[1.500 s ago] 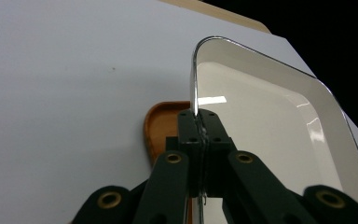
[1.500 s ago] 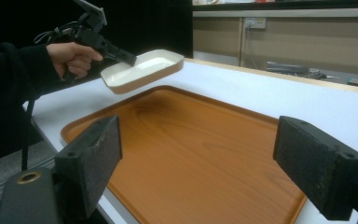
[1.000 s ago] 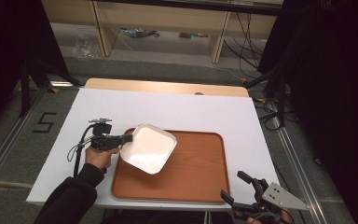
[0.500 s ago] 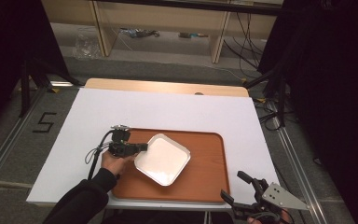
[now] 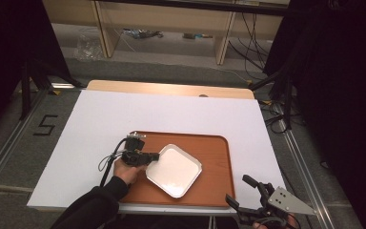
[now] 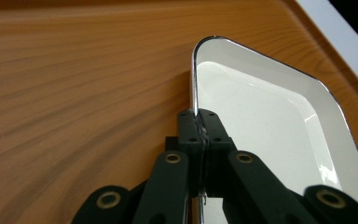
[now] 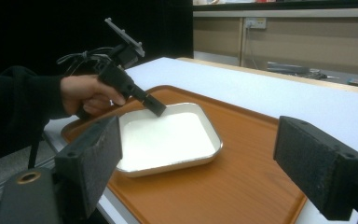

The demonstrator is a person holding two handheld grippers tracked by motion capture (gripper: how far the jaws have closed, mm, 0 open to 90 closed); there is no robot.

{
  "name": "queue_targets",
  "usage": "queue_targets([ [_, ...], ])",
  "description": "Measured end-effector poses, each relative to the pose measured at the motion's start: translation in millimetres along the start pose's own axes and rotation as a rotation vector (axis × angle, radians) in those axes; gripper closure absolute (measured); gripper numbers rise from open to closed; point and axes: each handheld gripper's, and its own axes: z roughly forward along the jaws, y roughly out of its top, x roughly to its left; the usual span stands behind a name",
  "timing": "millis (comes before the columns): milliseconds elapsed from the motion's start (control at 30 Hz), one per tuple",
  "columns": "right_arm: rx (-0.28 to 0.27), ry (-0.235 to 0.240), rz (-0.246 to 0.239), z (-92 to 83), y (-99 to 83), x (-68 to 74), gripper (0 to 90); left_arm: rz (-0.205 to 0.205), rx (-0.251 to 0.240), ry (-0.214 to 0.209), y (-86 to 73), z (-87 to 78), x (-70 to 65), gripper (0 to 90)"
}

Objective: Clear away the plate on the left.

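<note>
A white square dish (image 5: 174,170) lies flat on the brown wooden tray (image 5: 217,157), turned like a diamond. My left gripper (image 5: 155,156) is shut on the dish's left rim. In the left gripper view the jaws pinch the metal rim of the dish (image 6: 265,116) at the left gripper (image 6: 198,125). In the right gripper view the dish (image 7: 168,137) sits mid-tray with the left gripper (image 7: 157,110) on its far edge. My right gripper (image 5: 242,190) hangs open off the table's front right corner, its pads (image 7: 93,161) wide apart.
The tray (image 7: 251,154) rests on a white table top (image 5: 105,119) with bare room to the left and behind. A hand and dark sleeve (image 5: 95,202) come in at the front left. Shelving and cables stand beyond the far edge.
The left gripper has carried the dish rightward and lowered it from a tilted hold at the tray's left edge to flat on the tray. The right gripper has stayed put.
</note>
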Motion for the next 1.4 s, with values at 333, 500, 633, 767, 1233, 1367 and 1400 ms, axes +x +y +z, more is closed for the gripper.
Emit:
queue_targets([
  [333,0.005,0.005,0.003,-0.2,0.1,0.3,16.4,0.005,0.017,-0.017,0.1,1.0,3.3,87.3],
  [500,0.001,0.004,0.001,0.0,0.1,0.2,16.4,-0.001,0.012,-0.029,0.8,0.4,5.4,84.1],
  [633,-0.001,-0.001,-0.005,0.2,0.0,-0.2,16.4,-0.004,0.003,-0.039,1.8,-1.1,6.6,84.3],
  [767,0.0,-0.001,-0.003,0.0,0.1,-0.1,16.4,0.008,0.016,-0.033,0.6,0.6,7.4,87.1],
  [1233,-0.006,-0.003,0.003,0.0,0.1,-0.2,16.5,-0.041,0.036,-0.001,-14.8,-16.6,0.9,87.6],
  [1367,0.001,0.0,0.004,-0.4,0.3,-0.1,16.5,-0.06,0.044,-0.009,-21.4,-24.7,4.5,86.6],
  [1400,0.001,-0.001,0.004,-0.3,0.3,-0.1,16.5,-0.06,0.044,-0.009,-21.4,-24.7,4.5,86.3],
])
